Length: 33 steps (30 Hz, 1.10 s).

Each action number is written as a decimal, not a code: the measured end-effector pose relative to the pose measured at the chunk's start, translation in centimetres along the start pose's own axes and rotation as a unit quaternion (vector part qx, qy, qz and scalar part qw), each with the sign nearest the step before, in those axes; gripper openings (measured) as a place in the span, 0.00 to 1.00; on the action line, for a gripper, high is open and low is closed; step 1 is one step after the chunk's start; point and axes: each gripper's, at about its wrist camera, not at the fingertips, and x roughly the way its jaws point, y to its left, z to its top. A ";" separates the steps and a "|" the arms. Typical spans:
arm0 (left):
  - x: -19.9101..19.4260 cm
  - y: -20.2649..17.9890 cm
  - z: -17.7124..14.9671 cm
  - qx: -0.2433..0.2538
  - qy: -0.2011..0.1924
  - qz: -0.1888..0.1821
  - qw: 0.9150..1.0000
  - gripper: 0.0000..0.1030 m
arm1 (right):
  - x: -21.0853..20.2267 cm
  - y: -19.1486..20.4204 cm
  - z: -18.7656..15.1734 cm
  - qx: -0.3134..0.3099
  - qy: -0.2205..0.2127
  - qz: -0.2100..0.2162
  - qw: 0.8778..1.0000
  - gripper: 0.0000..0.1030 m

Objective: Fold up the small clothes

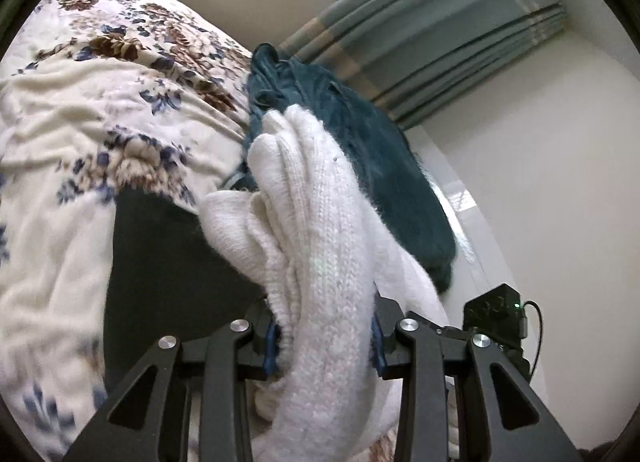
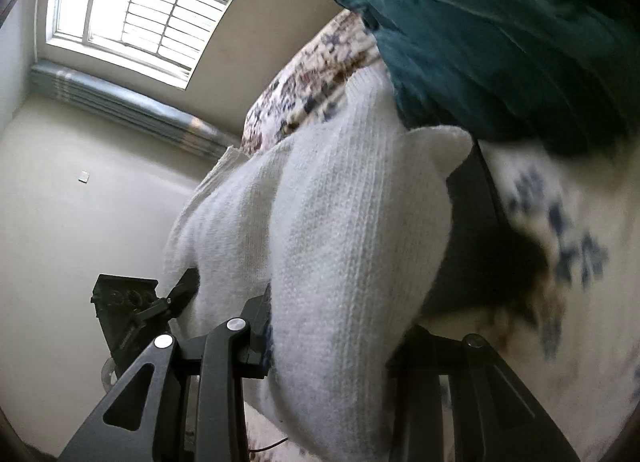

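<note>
A white knitted garment (image 1: 320, 246) is bunched between the fingers of my left gripper (image 1: 324, 334), which is shut on it. The same white knit (image 2: 340, 230) fills the right wrist view, and my right gripper (image 2: 328, 338) is shut on it too. The garment is lifted off the bed between both grippers. The other gripper's body shows at the right edge of the left wrist view (image 1: 496, 314) and at the lower left of the right wrist view (image 2: 124, 310). A dark teal garment (image 1: 360, 142) lies crumpled behind the knit; it also shows in the right wrist view (image 2: 500, 34).
A floral bedspread (image 1: 100, 102) covers the bed under the clothes, also in the right wrist view (image 2: 568, 262). A black cloth (image 1: 160, 262) lies on it. Grey-green curtains (image 1: 440, 50), a window (image 2: 140, 10) and pale walls (image 2: 60, 190) lie beyond the bed.
</note>
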 end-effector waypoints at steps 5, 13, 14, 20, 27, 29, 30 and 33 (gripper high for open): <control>5.5 6.2 0.4 -0.028 0.033 0.035 0.998 0.30 | 7.6 -3.7 4.5 0.008 0.028 -0.029 0.999 0.34; 8.0 12.7 -3.9 -0.083 0.091 0.076 0.990 0.36 | 14.8 -10.0 4.0 0.042 0.099 -0.079 0.991 0.39; 7.5 12.5 -4.0 -0.088 0.091 0.078 0.989 0.37 | 14.8 -10.2 4.1 0.046 0.103 -0.083 0.990 0.41; 5.0 10.2 -2.5 -0.037 0.075 0.127 0.988 0.39 | 11.7 -11.1 4.2 0.066 0.069 -0.114 0.989 0.52; 9.2 12.2 1.6 -0.043 0.087 0.133 0.986 0.35 | 10.9 -11.0 5.0 0.066 0.035 -0.117 0.990 0.38; 9.7 11.7 1.5 -0.015 0.086 0.143 0.986 0.18 | 10.8 -11.3 5.1 0.076 0.024 -0.116 0.990 0.24; 9.6 11.8 1.3 -0.008 0.085 0.156 0.984 0.18 | 10.6 -11.5 5.1 0.074 0.019 -0.120 0.990 0.21; 9.4 13.0 0.7 -0.024 0.086 0.177 0.980 0.17 | 10.7 -12.6 4.9 0.078 0.020 -0.141 0.987 0.15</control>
